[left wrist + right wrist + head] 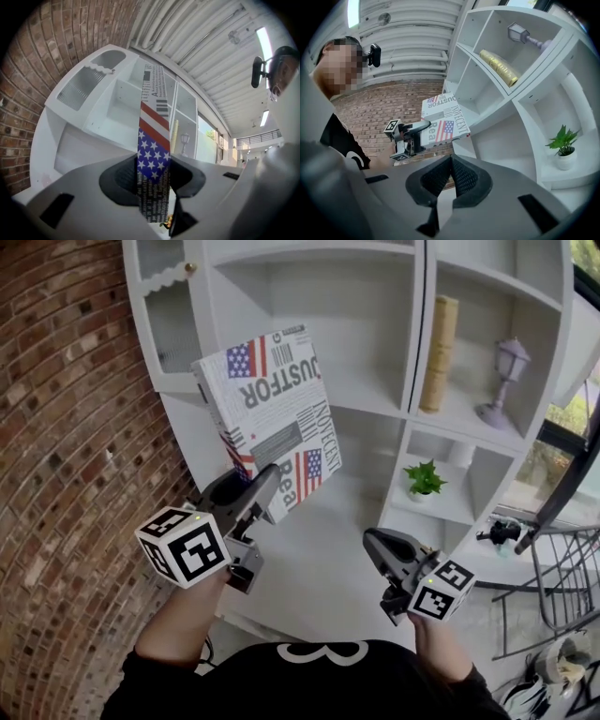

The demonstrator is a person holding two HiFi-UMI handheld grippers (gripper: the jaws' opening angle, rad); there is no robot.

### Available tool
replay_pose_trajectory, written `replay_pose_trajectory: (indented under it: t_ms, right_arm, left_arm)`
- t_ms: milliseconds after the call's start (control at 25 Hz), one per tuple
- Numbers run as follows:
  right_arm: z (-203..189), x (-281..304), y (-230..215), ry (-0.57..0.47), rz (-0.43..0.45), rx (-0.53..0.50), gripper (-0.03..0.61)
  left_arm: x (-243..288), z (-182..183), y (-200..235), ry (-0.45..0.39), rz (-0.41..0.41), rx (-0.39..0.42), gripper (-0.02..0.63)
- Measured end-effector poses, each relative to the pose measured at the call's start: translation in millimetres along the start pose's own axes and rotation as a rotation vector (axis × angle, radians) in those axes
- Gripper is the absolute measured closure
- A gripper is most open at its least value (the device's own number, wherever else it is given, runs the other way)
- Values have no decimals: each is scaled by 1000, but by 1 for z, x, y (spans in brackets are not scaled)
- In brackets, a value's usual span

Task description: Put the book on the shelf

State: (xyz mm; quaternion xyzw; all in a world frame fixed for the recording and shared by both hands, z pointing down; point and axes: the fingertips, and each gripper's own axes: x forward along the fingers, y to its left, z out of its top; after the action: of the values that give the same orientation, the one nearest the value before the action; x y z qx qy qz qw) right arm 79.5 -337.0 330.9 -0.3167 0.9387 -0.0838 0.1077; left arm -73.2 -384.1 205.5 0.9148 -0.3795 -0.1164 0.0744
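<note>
The fingers of your left gripper (pixel 261 488) clamp the low corner of the tilted, flag-printed white book (pixel 272 409). It could pivot, slip or clip the white wooden shelf (pixel 375 395). Your right gripper (pixel 373 545) is closed on nothing.

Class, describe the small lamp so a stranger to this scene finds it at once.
Start at the white shelf. In the right-hand compartment above the plant stand two things; the lamp is the right one. It is pale purple, lantern-headed, unlike the tall gold roll beside it.
</note>
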Motion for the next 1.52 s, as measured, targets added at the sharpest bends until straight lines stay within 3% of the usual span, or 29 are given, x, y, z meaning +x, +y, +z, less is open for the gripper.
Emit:
replay_pose_trajectory:
  t_ms: [640,1520]
  right_arm:
    - [-2,17,-31,3,44,35,574]
    - [5,-19,-62,9,-40,13,574]
  left_arm:
    - [62,74,8,-75,63,169,460]
    - [168,76,71,30,249,231,462]
